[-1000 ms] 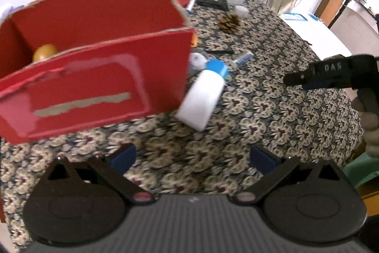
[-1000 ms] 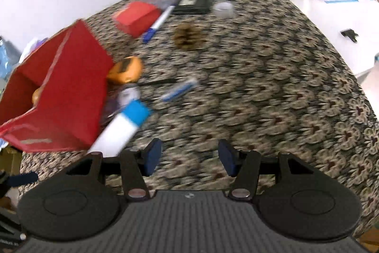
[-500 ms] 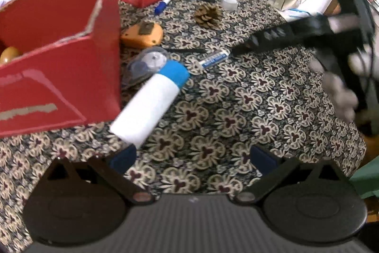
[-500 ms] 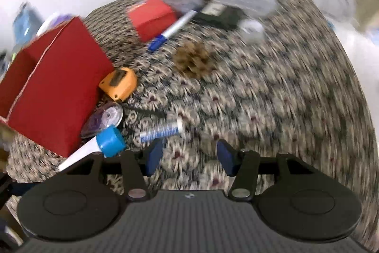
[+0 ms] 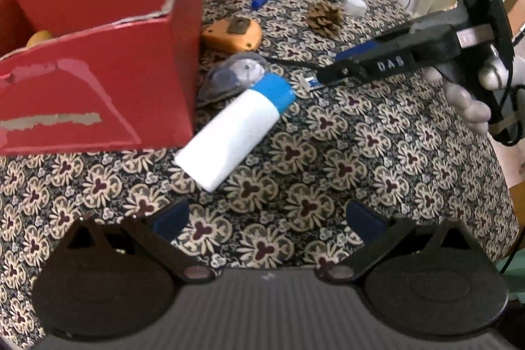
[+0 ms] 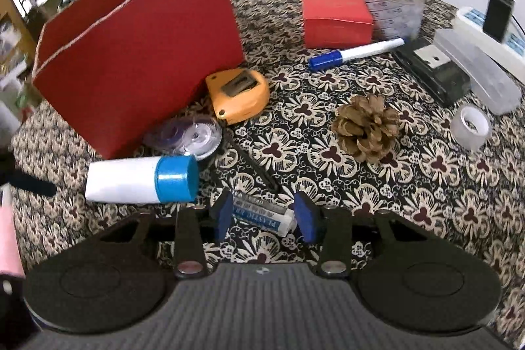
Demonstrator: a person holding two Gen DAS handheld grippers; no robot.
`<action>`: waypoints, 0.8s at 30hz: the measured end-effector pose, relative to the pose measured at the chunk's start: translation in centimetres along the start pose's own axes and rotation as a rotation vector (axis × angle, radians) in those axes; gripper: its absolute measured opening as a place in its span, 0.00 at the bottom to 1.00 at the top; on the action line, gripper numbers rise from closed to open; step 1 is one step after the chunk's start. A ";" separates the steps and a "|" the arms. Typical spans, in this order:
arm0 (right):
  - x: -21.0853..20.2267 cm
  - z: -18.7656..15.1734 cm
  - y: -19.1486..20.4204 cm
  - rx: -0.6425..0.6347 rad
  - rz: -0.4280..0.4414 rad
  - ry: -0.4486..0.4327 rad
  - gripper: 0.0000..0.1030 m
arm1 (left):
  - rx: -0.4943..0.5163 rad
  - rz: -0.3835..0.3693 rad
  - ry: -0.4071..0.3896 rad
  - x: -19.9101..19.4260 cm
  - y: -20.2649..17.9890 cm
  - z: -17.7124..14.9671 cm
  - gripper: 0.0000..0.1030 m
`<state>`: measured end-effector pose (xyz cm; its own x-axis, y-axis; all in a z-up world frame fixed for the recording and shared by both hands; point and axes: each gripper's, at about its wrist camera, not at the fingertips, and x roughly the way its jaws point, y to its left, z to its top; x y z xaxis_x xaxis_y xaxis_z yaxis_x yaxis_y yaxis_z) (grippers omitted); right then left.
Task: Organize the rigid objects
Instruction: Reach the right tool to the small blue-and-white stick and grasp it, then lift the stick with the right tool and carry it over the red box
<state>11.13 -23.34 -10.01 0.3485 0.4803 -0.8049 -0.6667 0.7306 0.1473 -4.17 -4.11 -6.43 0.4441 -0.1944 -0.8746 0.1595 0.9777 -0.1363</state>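
Note:
A white plastic eraser [image 6: 262, 215] in a blue sleeve lies on the patterned tablecloth [image 6: 426, 186]. My right gripper [image 6: 264, 217] straddles it, its jaws closing with the eraser between the blue pads [image 6: 305, 220]; a small gap still shows on the right side. In the left wrist view the right gripper [image 5: 329, 74] points down at the eraser [image 5: 310, 82]. My left gripper [image 5: 267, 218] hovers open over bare cloth, nothing between its fingers. A red open cardboard box [image 5: 98, 81] [image 6: 147, 54] stands at the left, with an orange ball [image 5: 39, 38] inside.
A white tube with a blue cap [image 6: 131, 179] lies beside the eraser. Near the box sit a clear correction-tape dispenser [image 6: 193, 136] and an orange tape measure [image 6: 239, 94]. Farther back are a pine cone [image 6: 367, 127], blue marker [image 6: 354, 53], small red box [image 6: 334, 15] and tape roll [image 6: 471, 127].
My right gripper has rolled, swung in and come down over the eraser, with its jaws narrowing. The left gripper shifted a little, so the red box sits farther left in its view.

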 end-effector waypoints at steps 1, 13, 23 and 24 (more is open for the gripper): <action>0.0 0.2 0.1 -0.013 0.000 0.007 0.27 | -0.003 -0.004 -0.001 0.0 0.1 0.1 0.98; 0.9 -0.2 1.3 -0.161 -0.023 0.095 0.00 | 0.040 -0.043 -0.024 0.2 -0.3 0.9 0.98; -1.1 -3.6 0.5 0.055 0.059 0.048 0.00 | -0.098 -0.174 -0.043 0.7 0.2 3.7 0.97; -1.3 -3.9 0.5 0.057 0.058 0.045 0.00 | -0.129 -0.193 -0.041 1.0 0.1 4.4 0.97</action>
<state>7.76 -25.46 -11.18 0.2796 0.5016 -0.8187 -0.6456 0.7293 0.2264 0.21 -4.54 -5.29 0.4523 -0.3792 -0.8072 0.1321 0.9236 -0.3598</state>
